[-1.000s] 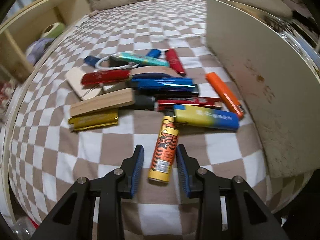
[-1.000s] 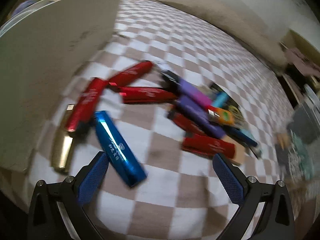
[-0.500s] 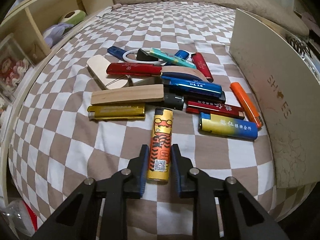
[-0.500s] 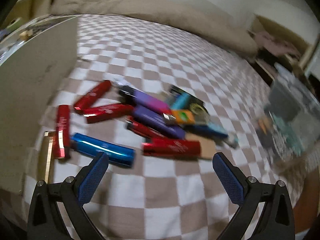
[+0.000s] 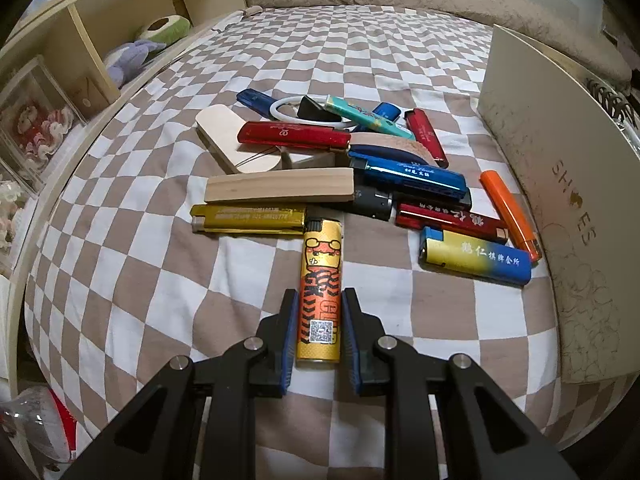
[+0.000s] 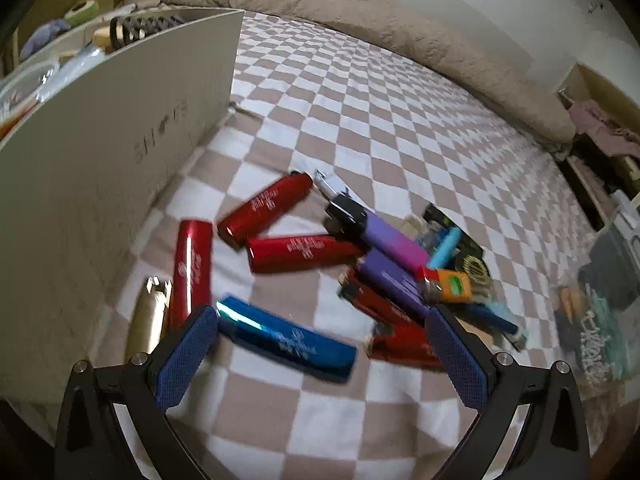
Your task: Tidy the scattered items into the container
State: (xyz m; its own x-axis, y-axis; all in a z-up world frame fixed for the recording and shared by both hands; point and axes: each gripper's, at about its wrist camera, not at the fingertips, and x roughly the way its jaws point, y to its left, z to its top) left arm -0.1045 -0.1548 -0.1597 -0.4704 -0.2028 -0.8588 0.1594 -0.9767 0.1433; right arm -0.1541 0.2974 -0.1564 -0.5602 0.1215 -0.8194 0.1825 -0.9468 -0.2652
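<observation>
Left wrist view puts your left gripper (image 5: 319, 332) clamped on the yellow tiger lighter (image 5: 321, 288), both blue pads pressed against its lower sides. That lighter lies on the checkered bedspread (image 5: 160, 272), QR code near its base, orange letters up its body that I can't read for sure. Just beyond its top sits a gold lighter (image 5: 249, 219) with a printed number too small to make out. To the right, a yellow-and-blue lighter (image 5: 476, 256) carries Chinese characters, and an orange lighter (image 5: 510, 210) lies just beside the cream box (image 5: 560, 184), whose wall reads "SH ES" with a dark shape in the gap.

Your right gripper (image 6: 320, 356) hangs wide apart, grasping nothing, over a metallic blue lighter (image 6: 286, 338) with blurred silver script. Three red lighters (image 6: 300, 253) with white script lie nearby. The same box (image 6: 100, 168) stands at left, its lettering blurred.
</observation>
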